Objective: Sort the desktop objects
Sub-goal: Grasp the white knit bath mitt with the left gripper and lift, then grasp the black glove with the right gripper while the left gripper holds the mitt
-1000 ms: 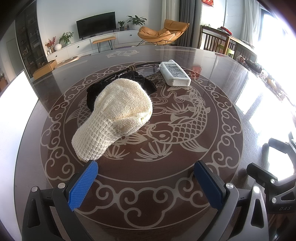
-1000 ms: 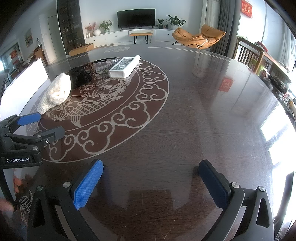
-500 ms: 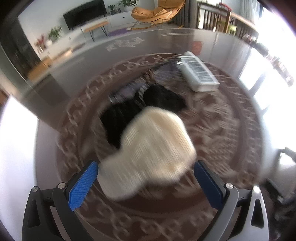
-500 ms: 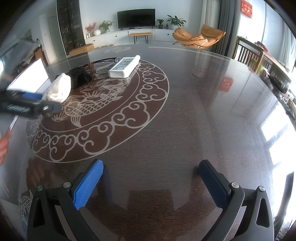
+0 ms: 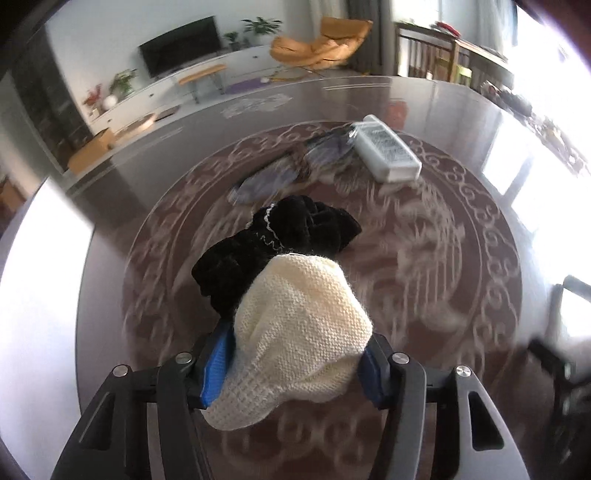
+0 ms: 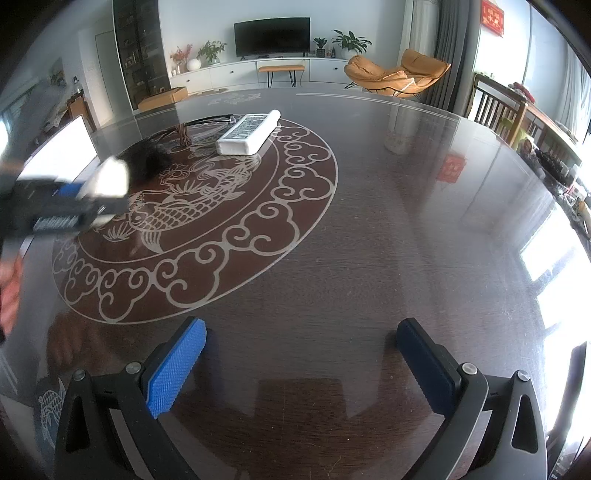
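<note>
Cream knit hat (image 5: 301, 325) between closing left hand-held gripper (image 5: 291, 363) pads, blurred elsewhere.

Knit hat (image 5: 299, 325) before dark cloth (image 5: 273, 243), remote (image 5: 388, 151) behind.

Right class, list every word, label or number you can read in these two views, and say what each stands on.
None can be read.
Label on the left hand-held gripper, its jaws closing on the cream knit hat: motion-blurred.
Red wall hanging: too small.
White box, printed panel: too small.
</note>
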Tool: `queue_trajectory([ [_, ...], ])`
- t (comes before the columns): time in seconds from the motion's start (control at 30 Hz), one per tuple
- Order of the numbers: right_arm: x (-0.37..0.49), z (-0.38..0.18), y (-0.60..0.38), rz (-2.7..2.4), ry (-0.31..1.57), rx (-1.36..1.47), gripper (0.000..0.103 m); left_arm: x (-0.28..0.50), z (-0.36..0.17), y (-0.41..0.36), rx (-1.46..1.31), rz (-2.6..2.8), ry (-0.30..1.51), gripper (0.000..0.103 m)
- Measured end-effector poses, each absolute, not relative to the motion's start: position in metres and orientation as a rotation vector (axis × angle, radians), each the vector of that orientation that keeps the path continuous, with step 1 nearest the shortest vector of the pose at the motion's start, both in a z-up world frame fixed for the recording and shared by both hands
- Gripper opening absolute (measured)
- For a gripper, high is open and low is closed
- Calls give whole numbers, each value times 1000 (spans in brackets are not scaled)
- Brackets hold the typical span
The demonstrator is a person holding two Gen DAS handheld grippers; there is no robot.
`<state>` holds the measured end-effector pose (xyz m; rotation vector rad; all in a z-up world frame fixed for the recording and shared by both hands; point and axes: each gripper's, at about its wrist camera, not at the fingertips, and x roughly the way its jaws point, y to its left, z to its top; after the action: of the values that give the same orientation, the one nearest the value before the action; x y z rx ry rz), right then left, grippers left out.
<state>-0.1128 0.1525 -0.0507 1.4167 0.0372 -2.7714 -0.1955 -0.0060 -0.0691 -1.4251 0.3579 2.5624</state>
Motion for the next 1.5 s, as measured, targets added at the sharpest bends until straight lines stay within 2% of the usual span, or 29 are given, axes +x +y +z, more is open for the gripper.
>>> queue_trajectory([
  [0.23, -113, -51, 153, -2772, 39, 1418, 103, -136, -73, -61, -1427, 2697, 261, 59],
  [0.4, -113, -51, 152, -2765, 42, 1415, 103, -132, -81, -80, -1356, 2748, 194, 62],
  [0.57, -122, -43, 131, -2615, 126, 1340, 103, -135, -85, -84, -1333, 2756, 168, 62],
  [0.73, -190, -10, 68, -2530, 314, 1228, 103, -139, -85, -85, -1342, 2745, 121, 63],
  [0.9, -270, 4, 35, -2496, 362, 1265, 101, -133, -83, -92, -1336, 2746, 69, 62],
  [0.97, -287, 2, 28, -2465, 347, 1299, 100, -133, -83, -96, -1327, 2741, 28, 62],
  [1.1, -277, 5, 3, -2089, 92, 1291, 94, -124, -82, -104, -1309, 2731, -21, 62],
  [1.2, -232, -2, -35, -1910, 157, 1199, 92, -117, -82, -109, -1301, 2731, -53, 62],
  [1.3, -213, -23, -74, -1837, 235, 1217, 73, -117, -83, -108, -1303, 2731, -57, 62],
  [1.37, -212, -33, -84, -1808, 207, 1238, 46, -116, -83, -110, -1312, 2737, -62, 62],
  [1.47, -209, -28, -79, -1879, 188, 1215, 32, -112, -84, -119, -1299, 2724, -127, 62],
  [1.5, -207, -25, -71, -1921, 177, 1217, 32, -111, -84, -121, -1295, 2723, -146, 62],
])
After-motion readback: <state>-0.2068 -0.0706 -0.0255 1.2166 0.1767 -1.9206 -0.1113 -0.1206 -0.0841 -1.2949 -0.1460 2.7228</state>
